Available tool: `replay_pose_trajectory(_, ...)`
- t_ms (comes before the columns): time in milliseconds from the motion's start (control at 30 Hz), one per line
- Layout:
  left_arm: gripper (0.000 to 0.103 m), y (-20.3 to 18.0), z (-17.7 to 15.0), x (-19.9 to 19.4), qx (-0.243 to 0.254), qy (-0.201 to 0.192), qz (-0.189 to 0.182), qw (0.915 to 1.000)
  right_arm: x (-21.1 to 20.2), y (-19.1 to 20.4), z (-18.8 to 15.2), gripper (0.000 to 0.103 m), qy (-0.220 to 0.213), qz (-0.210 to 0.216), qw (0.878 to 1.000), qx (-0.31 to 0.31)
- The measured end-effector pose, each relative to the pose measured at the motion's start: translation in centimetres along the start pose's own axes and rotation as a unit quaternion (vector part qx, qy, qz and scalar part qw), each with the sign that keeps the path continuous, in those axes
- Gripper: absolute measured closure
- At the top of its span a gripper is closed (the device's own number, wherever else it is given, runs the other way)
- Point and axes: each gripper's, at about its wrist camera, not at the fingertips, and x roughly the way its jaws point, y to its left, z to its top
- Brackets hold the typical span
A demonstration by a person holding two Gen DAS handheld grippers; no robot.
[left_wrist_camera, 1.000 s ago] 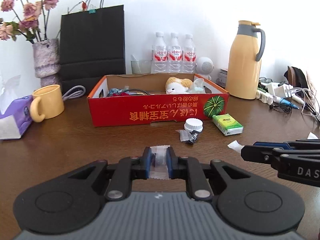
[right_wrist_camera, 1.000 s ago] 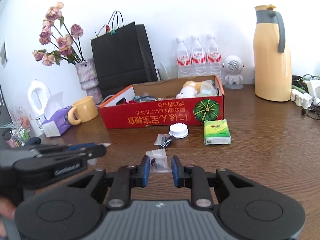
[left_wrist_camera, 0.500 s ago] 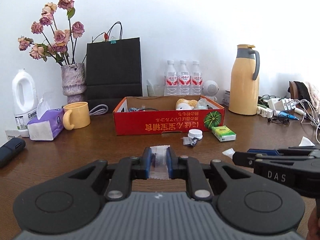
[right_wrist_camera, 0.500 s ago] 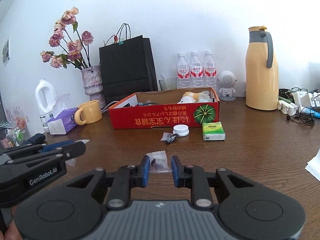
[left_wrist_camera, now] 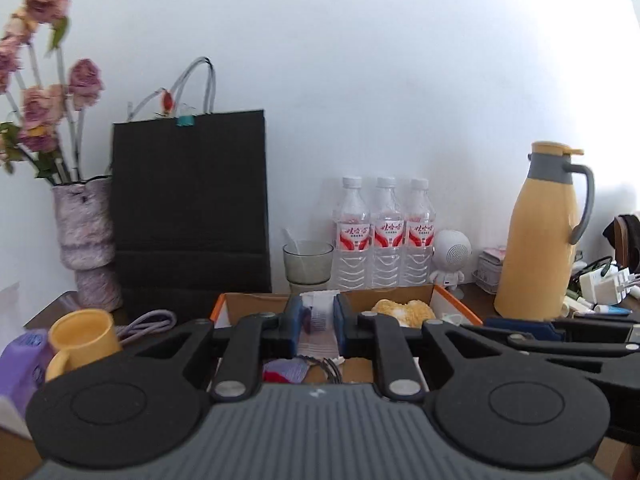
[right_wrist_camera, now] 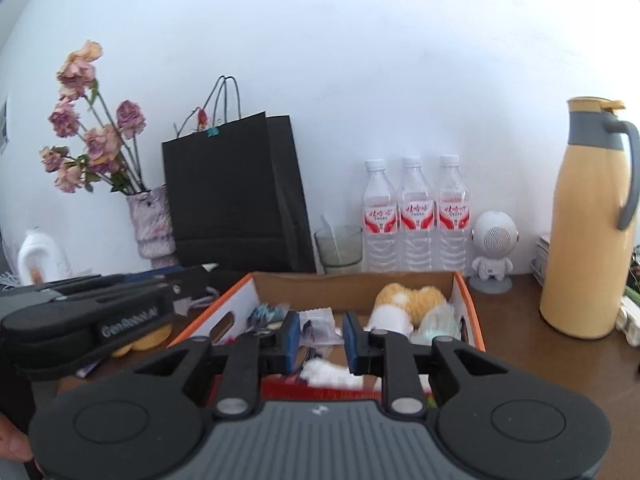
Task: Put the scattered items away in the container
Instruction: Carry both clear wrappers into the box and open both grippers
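Note:
The open cardboard box (left_wrist_camera: 448, 296) with an orange rim lies right below both grippers; in the right wrist view its far wall (right_wrist_camera: 352, 286) is plain brown. A yellow-white plush toy (right_wrist_camera: 412, 300) and other small items lie inside. My left gripper (left_wrist_camera: 319, 314) is shut on a small clear packet (left_wrist_camera: 320, 322) with a striped strip, held above the box. My right gripper (right_wrist_camera: 318, 334) is shut on a clear packet (right_wrist_camera: 318, 322) with something dark inside, also above the box. The two grippers are side by side, left gripper (right_wrist_camera: 200, 276) just left of the right.
Behind the box stand a black paper bag (right_wrist_camera: 232, 200), a glass (right_wrist_camera: 340, 248), three water bottles (right_wrist_camera: 416, 216), a white robot figure (right_wrist_camera: 494, 248) and a yellow thermos (right_wrist_camera: 592, 220). A vase of dried roses (left_wrist_camera: 86, 240), a yellow mug (left_wrist_camera: 82, 334) and a purple tissue pack (left_wrist_camera: 24, 360) are at the left.
Both grippers have risen from the table and moved forward over the box, each still carrying its packet. The cap and green pack in front of the box have dropped out of view.

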Motion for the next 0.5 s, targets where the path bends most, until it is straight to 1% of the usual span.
replay_pose_trajectory(33, 0.086, 0.1, 0.7, 2.4, 0.002, 0.015, 0.011, 0.9998, 2.1, -0.2, 1.1, 0.081, 0.012, -0.002, 1.000, -0.006)
replay_pose_trajectory(67, 0.086, 0.3, 1.3, 4.7, 0.006, 0.037, 0.012, 0.9992, 4.1, -0.6, 1.9, 0.081, 0.028, -0.006, 1.000, -0.004)
replay_pose_trajectory(100, 0.086, 0.6, 1.5, 6.5, -0.002, 0.060, 0.013, 0.9981, 6.3, -1.0, 2.6, 0.081, 0.053, -0.007, 0.999, -0.005)
replay_pose_trajectory(167, 0.086, 1.3, 1.4, 9.5, -0.006, 0.109, 0.002, 0.9940, 9.9, -1.8, 3.2, 0.081, 0.101, -0.004, 0.995, -0.004)
replay_pose_trajectory(200, 0.086, 1.7, 1.0, 11.0, -0.007, 0.134, -0.005, 0.9909, 11.6, -1.9, 3.2, 0.081, 0.131, -0.003, 0.991, -0.012)
replay_pose_trajectory(233, 0.086, 2.1, 0.5, 12.4, -0.002, 0.158, -0.008, 0.9874, 13.1, -2.1, 3.1, 0.081, 0.151, -0.001, 0.988, -0.015)
replay_pose_trajectory(267, 0.086, 2.5, -0.1, 13.8, -0.004, 0.179, 0.001, 0.9839, 14.4, -2.3, 2.9, 0.081, 0.171, -0.007, 0.985, -0.019)
replay_pose_trajectory(300, 0.086, 2.8, -0.5, 14.9, -0.008, 0.197, 0.001, 0.9804, 15.7, -2.5, 2.6, 0.081, 0.194, -0.010, 0.981, -0.022)
replay_pose_trajectory(400, 0.085, 3.3, -1.5, 17.8, -0.014, 0.263, -0.022, 0.9643, 18.6, -3.0, 1.8, 0.081, 0.258, -0.006, 0.966, -0.015)
replay_pose_trajectory(433, 0.085, 3.4, -1.8, 18.2, -0.015, 0.279, -0.026, 0.9597, 19.3, -3.1, 1.5, 0.081, 0.276, -0.007, 0.961, -0.015)
replay_pose_trajectory(500, 0.084, 3.6, -2.1, 18.8, -0.022, 0.299, -0.020, 0.9539, 20.3, -3.3, 1.0, 0.081, 0.302, -0.003, 0.953, -0.005)
